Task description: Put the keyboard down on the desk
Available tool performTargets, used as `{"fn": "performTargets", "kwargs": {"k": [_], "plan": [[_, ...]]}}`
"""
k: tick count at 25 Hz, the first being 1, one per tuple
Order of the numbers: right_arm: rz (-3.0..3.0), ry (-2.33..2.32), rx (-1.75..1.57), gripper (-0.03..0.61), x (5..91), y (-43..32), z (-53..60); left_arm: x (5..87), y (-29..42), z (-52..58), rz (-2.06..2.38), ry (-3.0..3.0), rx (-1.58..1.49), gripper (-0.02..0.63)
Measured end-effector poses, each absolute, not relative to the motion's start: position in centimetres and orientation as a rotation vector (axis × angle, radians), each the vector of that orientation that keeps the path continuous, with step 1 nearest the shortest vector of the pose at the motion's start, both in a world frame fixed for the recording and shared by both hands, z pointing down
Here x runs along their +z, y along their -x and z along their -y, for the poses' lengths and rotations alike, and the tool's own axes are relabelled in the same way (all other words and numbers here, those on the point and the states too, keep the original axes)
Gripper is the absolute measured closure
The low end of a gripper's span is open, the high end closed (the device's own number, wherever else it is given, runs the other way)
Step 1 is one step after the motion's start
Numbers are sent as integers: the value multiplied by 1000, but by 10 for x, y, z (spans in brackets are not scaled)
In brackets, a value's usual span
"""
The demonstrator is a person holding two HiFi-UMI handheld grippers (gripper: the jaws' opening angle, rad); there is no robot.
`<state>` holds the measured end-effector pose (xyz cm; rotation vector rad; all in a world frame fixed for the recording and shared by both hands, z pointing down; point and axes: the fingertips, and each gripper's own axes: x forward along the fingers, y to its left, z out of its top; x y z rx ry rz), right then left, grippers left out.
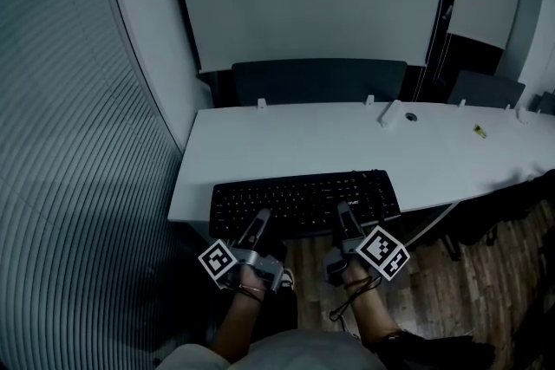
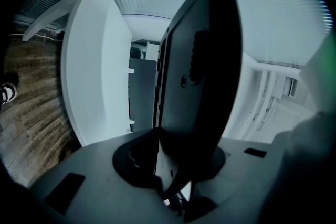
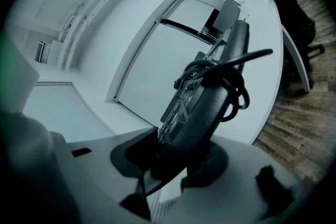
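The keyboard [image 1: 303,202] was out over the near edge of the white desk [image 1: 347,139], keys up and square to the edge, with its front strip hanging past the edge above the wooden floor [image 1: 486,273]; the left gripper [image 1: 258,219] had the near edge of the board on its left part, jaws narrowed onto the slab and pressing it from both faces, and its own view showed the dark underside standing up between them; the right gripper [image 1: 344,214] was clamped on the right part the same way, and its view showed the key rows and a coiled cable [image 3: 231,76] bunched on the board; so the carry looked mostly done, the board was in place over the desk; whether its far edge was already touching the top I could not tell from above; what was left, by my reckoning, was to settle it flat, nudge it fully onto the surface, then let both claws go
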<state>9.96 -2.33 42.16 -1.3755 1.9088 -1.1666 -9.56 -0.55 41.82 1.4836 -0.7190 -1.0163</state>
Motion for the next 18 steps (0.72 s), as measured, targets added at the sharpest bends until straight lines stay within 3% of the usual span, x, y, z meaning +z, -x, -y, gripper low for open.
{"fn": "performTargets", "kwargs": {"k": [18], "plan": [[-1890,1424,-1120,434,412,-85,156,412,110,153,630,-1508,-1002,512]]}}
